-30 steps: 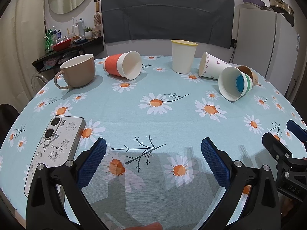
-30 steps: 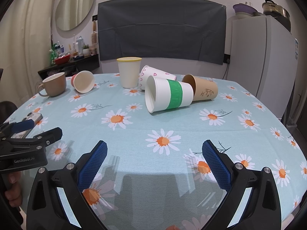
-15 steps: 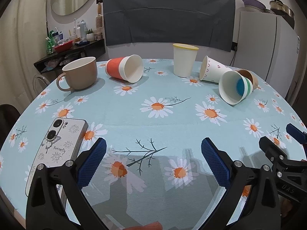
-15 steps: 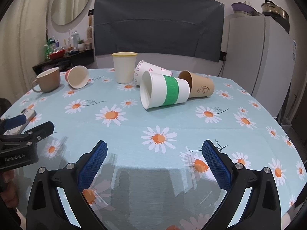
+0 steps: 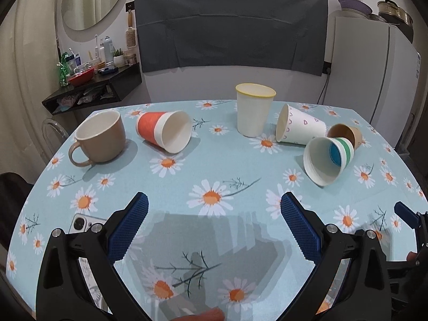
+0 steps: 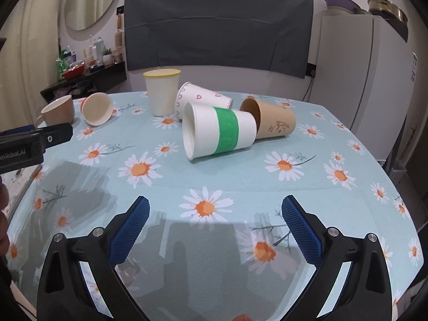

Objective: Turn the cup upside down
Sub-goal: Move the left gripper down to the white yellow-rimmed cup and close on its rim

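Five paper cups on the table (image 5: 240,165): orange (image 5: 163,133), yellow-rimmed (image 5: 254,112), heart-print (image 5: 299,129), green-banded (image 5: 326,160), brown (image 5: 346,135); one mug (image 5: 100,137), one phone (image 5: 83,223), two grippers, left (image 5: 214,227) and right (image 6: 215,228).

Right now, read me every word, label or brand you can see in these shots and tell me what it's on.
"enRoboC.AI", its start cut off by the frame edge: on the left gripper body, seen from the right wrist.
Small print on the brown paper cup: too small to read.
Stickers on the fridge: too blurred.
Phone case: lettering hidden.
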